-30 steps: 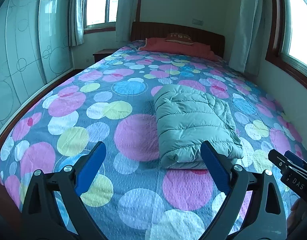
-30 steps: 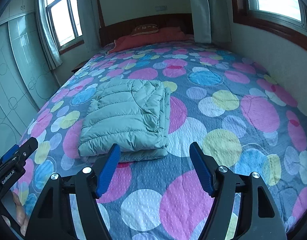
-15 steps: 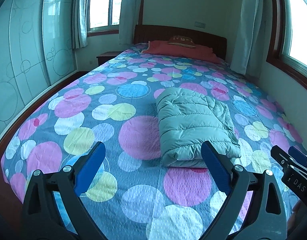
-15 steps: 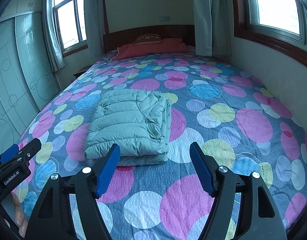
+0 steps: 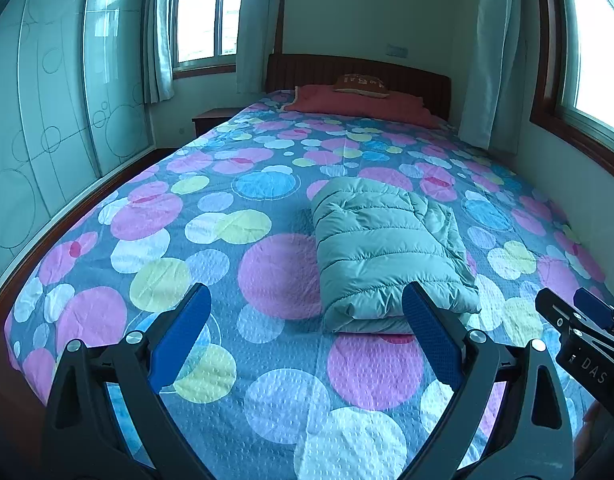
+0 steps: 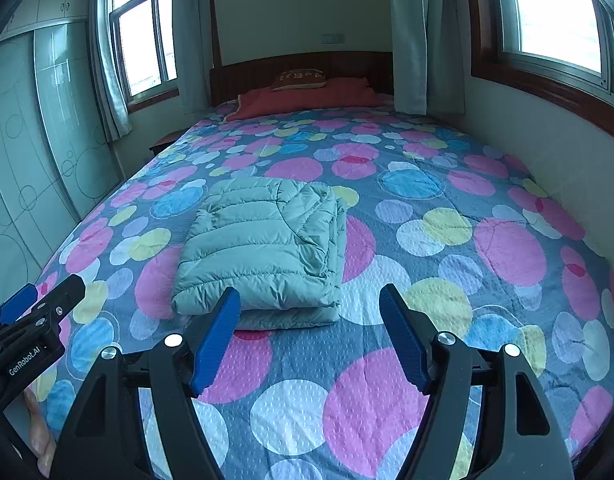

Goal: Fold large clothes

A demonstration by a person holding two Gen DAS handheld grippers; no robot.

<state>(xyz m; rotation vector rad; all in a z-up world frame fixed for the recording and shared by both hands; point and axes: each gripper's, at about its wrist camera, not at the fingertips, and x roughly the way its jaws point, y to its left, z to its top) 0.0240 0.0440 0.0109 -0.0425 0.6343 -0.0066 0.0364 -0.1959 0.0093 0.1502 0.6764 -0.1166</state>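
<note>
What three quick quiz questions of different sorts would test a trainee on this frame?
1. True or false: the left gripper is clamped on the puffer jacket.
2. The jacket lies: A) spread flat, B) folded into a bundle, C) hanging off the bed.
3. What rests on the red pillow at the headboard?

Key: 1 false, both the left and the right gripper have open, empty jaws; 2 B; 3 a small brown cushion.

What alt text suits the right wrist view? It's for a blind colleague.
A folded pale green quilted down jacket lies on a bed with a dotted bedspread. The open right gripper hovers before it, empty; the left gripper shows at the left edge.
</note>
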